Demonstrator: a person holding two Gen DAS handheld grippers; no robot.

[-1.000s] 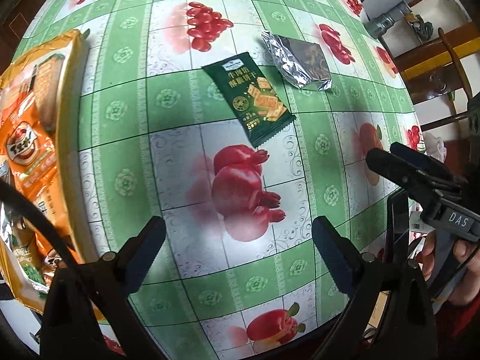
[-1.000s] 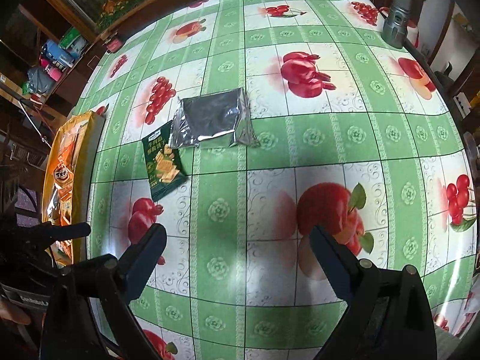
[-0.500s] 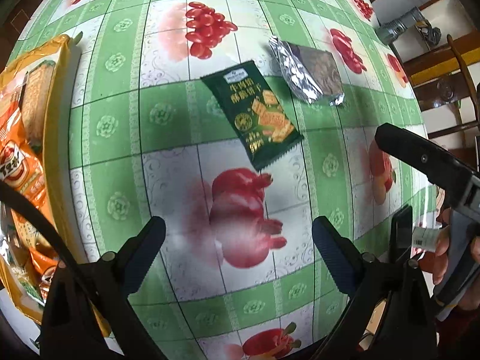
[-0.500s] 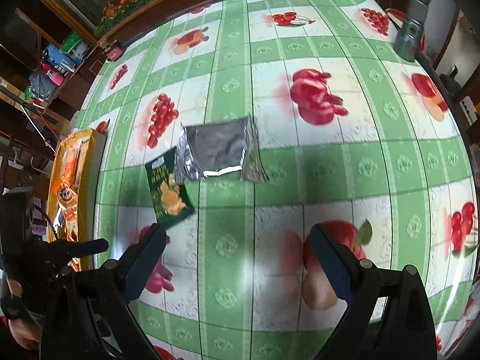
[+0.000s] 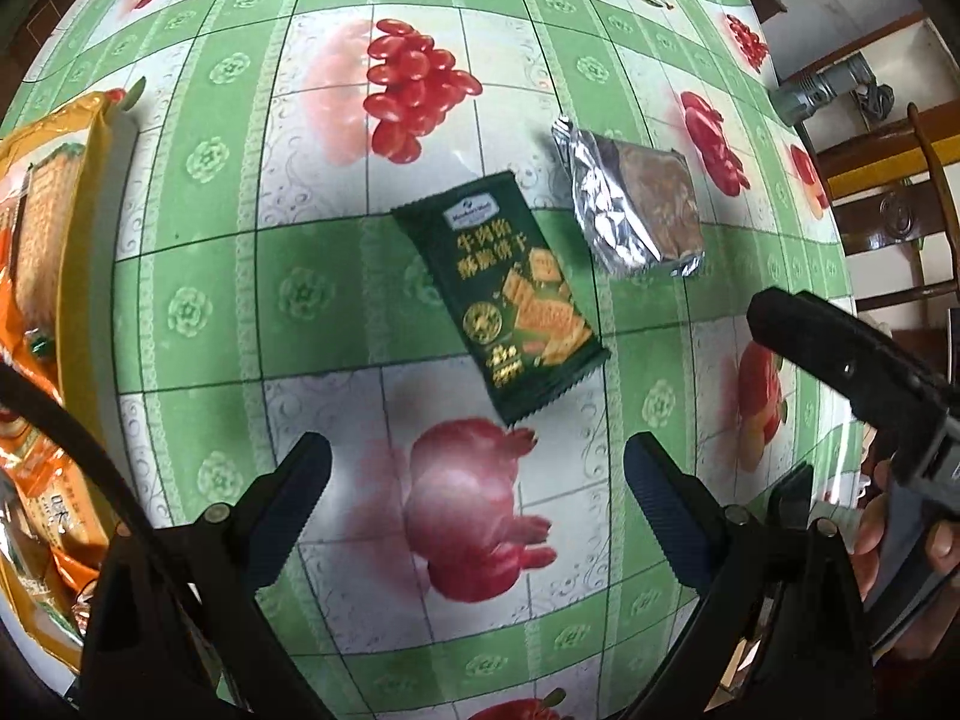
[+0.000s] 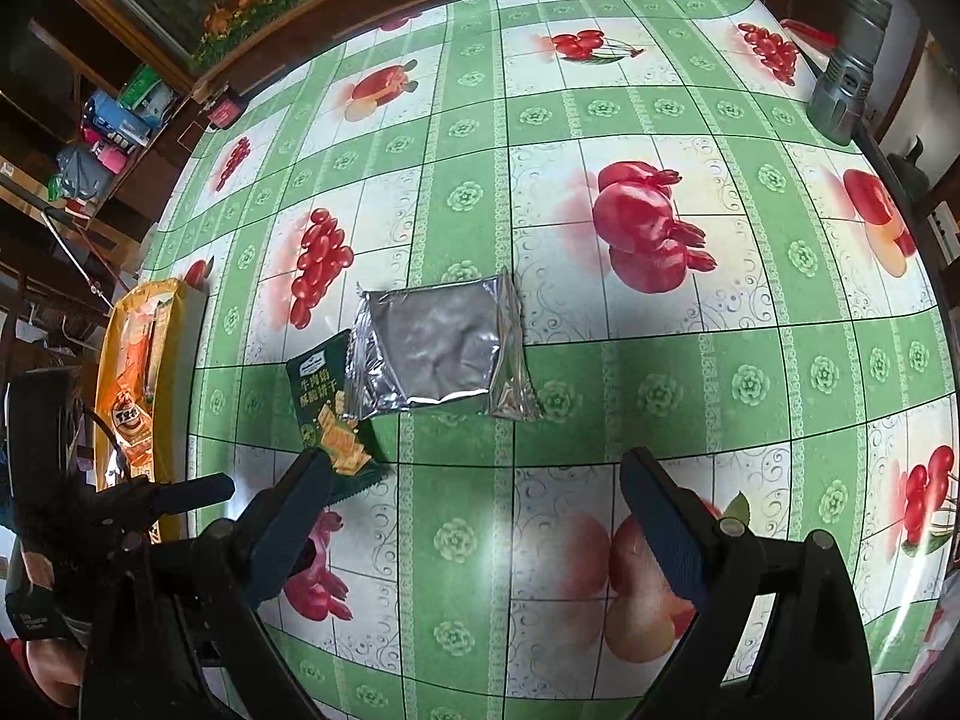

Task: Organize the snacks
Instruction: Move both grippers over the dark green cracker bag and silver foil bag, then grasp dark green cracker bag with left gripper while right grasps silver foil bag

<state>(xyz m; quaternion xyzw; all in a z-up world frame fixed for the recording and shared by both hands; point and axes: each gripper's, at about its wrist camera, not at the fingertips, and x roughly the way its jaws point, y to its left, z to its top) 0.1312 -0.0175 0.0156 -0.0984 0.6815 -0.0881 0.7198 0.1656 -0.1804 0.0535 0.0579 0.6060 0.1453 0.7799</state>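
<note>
A dark green cracker packet (image 5: 507, 300) lies flat on the fruit-print tablecloth, with a silver foil packet (image 5: 636, 204) just to its right. In the right wrist view the green packet (image 6: 327, 414) is partly under the foil packet (image 6: 438, 354). My left gripper (image 5: 477, 480) is open and empty, just short of the green packet. My right gripper (image 6: 474, 492) is open and empty, short of the foil packet. An orange snack bag (image 5: 42, 312) with several packets lies at the left; it also shows in the right wrist view (image 6: 138, 384).
A grey metal flashlight (image 6: 846, 78) stands at the table's far right edge. A wooden chair (image 5: 900, 192) stands beyond the right edge. The right gripper's body (image 5: 852, 372) shows at the right of the left wrist view. Shelves with clutter (image 6: 108, 138) stand far left.
Both grippers have moved forward over the table toward the two packets, which now appear nearer and larger. Both stay open and the packets have not moved.
</note>
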